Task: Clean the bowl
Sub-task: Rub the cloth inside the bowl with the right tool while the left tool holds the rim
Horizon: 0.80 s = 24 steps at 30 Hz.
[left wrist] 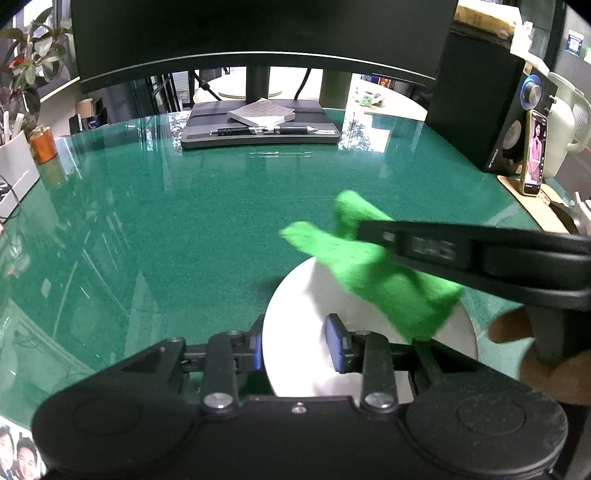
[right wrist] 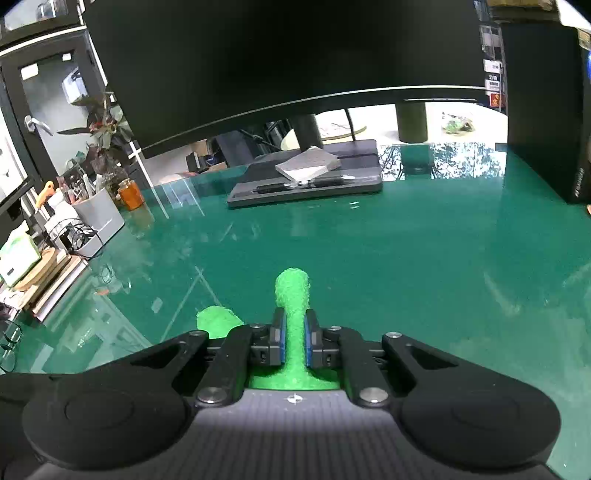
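Observation:
A white bowl [left wrist: 303, 325] sits on the green glass table at the lower middle of the left wrist view. My left gripper [left wrist: 297, 343] is shut on the bowl's near rim, one blue pad outside and one inside. My right gripper [right wrist: 294, 341] is shut on a bright green cloth [right wrist: 293, 295]. In the left wrist view the right gripper [left wrist: 364, 230] comes in from the right and holds the green cloth [left wrist: 373, 273] over and inside the bowl. The bowl is not in the right wrist view.
A large monitor [left wrist: 258, 33] and a grey stand with a notepad and pens [left wrist: 258, 127] are at the back. A black speaker [left wrist: 484, 107] and a phone [left wrist: 533, 151] stand at the right. A white pen holder [right wrist: 98, 218] and an orange jar [right wrist: 130, 195] are at the left.

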Available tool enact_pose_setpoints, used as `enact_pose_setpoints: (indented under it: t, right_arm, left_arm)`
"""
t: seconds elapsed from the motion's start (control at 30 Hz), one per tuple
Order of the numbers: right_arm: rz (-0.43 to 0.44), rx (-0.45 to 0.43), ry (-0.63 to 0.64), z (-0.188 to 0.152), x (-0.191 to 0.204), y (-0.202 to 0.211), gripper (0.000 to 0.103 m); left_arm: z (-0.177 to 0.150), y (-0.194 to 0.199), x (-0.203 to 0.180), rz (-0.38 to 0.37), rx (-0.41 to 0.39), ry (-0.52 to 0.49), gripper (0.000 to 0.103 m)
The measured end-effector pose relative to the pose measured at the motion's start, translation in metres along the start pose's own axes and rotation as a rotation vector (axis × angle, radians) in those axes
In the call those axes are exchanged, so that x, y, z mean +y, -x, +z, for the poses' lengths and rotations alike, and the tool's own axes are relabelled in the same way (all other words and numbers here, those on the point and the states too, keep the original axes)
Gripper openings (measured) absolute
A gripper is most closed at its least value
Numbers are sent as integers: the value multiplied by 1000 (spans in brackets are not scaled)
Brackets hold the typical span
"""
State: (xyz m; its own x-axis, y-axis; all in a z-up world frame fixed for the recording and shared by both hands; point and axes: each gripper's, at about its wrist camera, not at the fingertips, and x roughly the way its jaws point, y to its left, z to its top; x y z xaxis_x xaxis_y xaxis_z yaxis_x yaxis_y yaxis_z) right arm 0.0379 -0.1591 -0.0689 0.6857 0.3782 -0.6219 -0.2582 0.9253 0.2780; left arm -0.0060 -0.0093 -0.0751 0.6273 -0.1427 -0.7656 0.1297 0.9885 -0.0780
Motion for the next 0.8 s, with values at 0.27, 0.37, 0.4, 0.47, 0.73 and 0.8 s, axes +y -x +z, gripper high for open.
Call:
enact_pose_setpoints:
  t: [0.27,0.37,0.4,0.47,0.73,0.8]
  right_arm:
    - [7,3,-39,3,3,-6,11]
    - [19,-6,-13,3,8,-11,11]
    - [19,-7,-16,3,8,-9,11]
    - [3,-5,-30,0,1,2,11]
    - [-6,-9,-76,-2,-3,3,11]
    - [9,-14,-63,0,1,-3,11]
  left_arm:
    - [0,-1,-2,5,3,-7,33]
    - [0,0,-1,2,5,-6,33]
    - [0,0,-1,-1,4,-4,33]
    - [1,0,-1,-2,4,-2,34]
    - [2,-2,-1,3,4,-7,35]
    - [3,-2,-1,1,5,-6,35]
